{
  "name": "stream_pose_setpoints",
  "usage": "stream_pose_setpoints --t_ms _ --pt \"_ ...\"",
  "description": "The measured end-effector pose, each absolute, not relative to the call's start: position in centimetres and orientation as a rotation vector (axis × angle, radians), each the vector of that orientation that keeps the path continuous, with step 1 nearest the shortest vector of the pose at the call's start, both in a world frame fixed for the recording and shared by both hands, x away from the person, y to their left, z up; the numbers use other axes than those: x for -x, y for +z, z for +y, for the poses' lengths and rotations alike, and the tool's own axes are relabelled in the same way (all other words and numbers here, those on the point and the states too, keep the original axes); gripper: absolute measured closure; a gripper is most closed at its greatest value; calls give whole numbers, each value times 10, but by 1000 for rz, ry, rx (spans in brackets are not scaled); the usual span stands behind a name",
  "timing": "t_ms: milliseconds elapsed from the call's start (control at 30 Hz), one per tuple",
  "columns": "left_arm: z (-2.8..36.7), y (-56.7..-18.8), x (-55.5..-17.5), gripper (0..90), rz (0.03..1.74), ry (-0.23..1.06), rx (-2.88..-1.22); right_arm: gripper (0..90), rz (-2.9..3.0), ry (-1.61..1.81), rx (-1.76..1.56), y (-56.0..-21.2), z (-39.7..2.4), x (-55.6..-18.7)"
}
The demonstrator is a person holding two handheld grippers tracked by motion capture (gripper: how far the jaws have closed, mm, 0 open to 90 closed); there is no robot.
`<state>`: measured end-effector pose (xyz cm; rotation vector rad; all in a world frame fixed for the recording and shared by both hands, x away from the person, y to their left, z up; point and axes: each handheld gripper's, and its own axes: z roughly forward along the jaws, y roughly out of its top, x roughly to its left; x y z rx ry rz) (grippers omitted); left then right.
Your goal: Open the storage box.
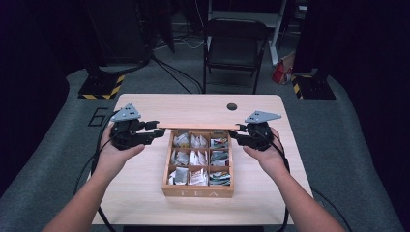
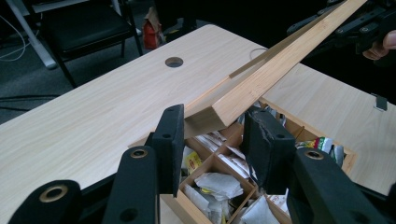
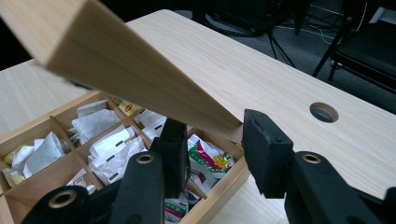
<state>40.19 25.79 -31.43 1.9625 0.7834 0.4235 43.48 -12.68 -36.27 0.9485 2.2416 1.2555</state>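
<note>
From the high view I see the wooden tea box (image 1: 198,192) near the front edge of the tabletop (image 1: 145,188), its lid (image 1: 198,125) raised over the back wall, my left gripper (image 1: 155,131) and right gripper (image 1: 235,132) at its two ends.

In the left gripper view my fingers (image 2: 170,140) stand narrow, the lid's corner between them, touching the left finger.

In the right gripper view the lid's corner sits between my fingers (image 3: 266,144); contact I cannot tell.
</note>
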Motion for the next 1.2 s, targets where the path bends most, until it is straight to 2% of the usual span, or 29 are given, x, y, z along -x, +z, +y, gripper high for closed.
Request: stream_pose_setpoints --t_ms 400,1200 --pt "263 -335 -413 557 829 445 -1934 603 2226 1274 -974 -362 -126 -438" --pt "253 -364 -443 597 854 454 -1937 604 2216 1293 -987 -359 -126 -445"
